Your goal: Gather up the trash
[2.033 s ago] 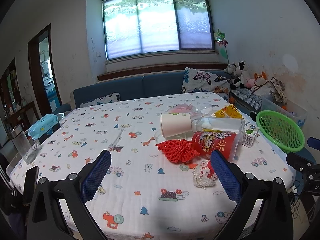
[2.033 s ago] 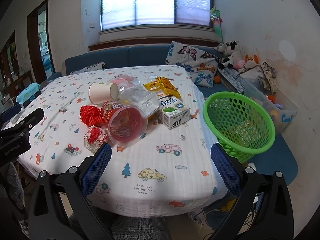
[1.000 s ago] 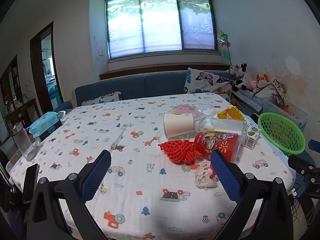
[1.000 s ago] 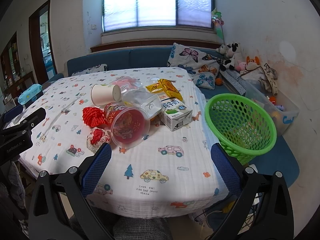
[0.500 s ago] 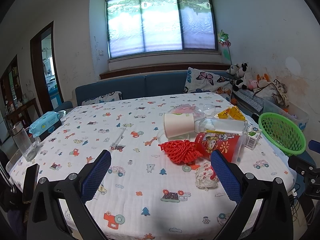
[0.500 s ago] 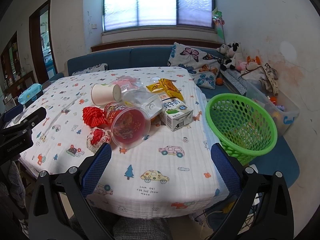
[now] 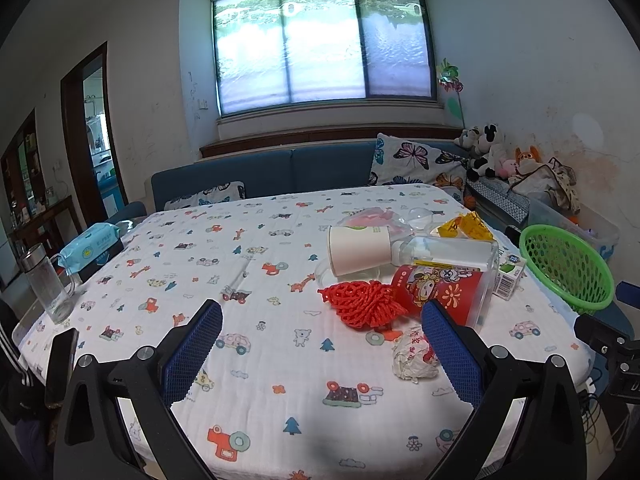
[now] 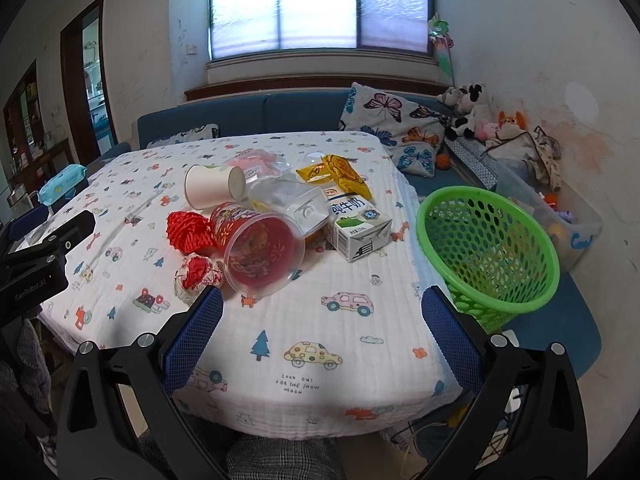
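Note:
Trash lies in a heap on the patterned tablecloth point(image 8: 320, 320): a tipped red plastic cup point(image 8: 260, 252), a red foam net point(image 8: 186, 230), a crumpled wrapper ball point(image 8: 198, 276), a white paper cup point(image 8: 214, 186), a clear bottle point(image 8: 288, 200), a milk carton point(image 8: 356, 228), a yellow snack bag point(image 8: 340, 174) and a pink bag point(image 8: 260, 160). A green mesh basket point(image 8: 486, 248) stands off the table's right edge. My right gripper point(image 8: 320, 336) is open, near the front edge. My left gripper point(image 7: 320, 354) is open; the wrapper ball point(image 7: 412, 360) lies by its right finger, the red net point(image 7: 364, 306) and cup point(image 7: 440, 292) beyond.
A glass water bottle point(image 7: 48, 288), a phone point(image 7: 60, 364) and a blue wipes pack point(image 7: 92, 246) sit at the table's left end. A blue sofa point(image 7: 280, 174) with butterfly cushions runs behind. Plush toys and a clear storage bin point(image 8: 560, 208) lie at the right wall.
Both grippers have drifted only slightly; the views have pulled back a little from the table. Both stay open and nothing on the table has moved.

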### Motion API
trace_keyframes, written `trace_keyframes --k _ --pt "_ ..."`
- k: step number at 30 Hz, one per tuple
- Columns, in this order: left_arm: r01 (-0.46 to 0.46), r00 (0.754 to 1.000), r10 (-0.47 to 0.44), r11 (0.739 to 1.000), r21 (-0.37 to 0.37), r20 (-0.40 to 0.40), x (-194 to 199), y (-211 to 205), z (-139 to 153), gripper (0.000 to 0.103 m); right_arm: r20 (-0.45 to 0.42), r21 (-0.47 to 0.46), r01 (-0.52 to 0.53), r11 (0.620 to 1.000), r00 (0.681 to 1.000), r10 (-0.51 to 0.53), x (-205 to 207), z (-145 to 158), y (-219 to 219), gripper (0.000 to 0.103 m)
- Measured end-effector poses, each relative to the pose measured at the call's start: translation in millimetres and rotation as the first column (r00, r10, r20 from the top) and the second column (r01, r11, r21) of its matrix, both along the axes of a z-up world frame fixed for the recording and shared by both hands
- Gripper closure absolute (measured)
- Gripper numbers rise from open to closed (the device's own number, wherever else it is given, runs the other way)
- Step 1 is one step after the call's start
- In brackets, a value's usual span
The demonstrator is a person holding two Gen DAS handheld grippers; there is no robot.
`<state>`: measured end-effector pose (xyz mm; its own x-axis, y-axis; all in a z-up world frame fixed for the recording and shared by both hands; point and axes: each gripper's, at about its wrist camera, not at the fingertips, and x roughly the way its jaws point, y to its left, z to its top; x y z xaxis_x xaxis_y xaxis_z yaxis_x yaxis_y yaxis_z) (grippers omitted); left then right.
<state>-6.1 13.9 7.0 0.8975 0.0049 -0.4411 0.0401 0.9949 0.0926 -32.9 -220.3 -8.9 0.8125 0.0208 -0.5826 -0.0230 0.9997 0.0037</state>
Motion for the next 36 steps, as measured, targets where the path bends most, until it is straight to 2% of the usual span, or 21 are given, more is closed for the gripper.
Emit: trace_keyframes --k 19,32,36 --pt "-0.006 0.999 0.006 1.0 0.008 -0.038 25.2 2.0 -5.4 0.006 -0.018 0.017 -0.042 0.999 0.999 0.042 20.7 -7.0 -1.9 0.004" --pt "-0.011 0.997 0.01 1.0 -0.003 -0.078 47.4 11.6 -12.4 0.006 -0.066 0.051 -0.139 0.989 0.988 0.142 47.9 -10.6 1.0 0.005" --pt "-0.014 0.996 0.013 1.0 -0.006 -0.093 55.4 16.1 -14.5 0.006 -0.089 0.062 -0.177 0.982 0.979 0.182 56.7 -11.1 5.0 0.009"
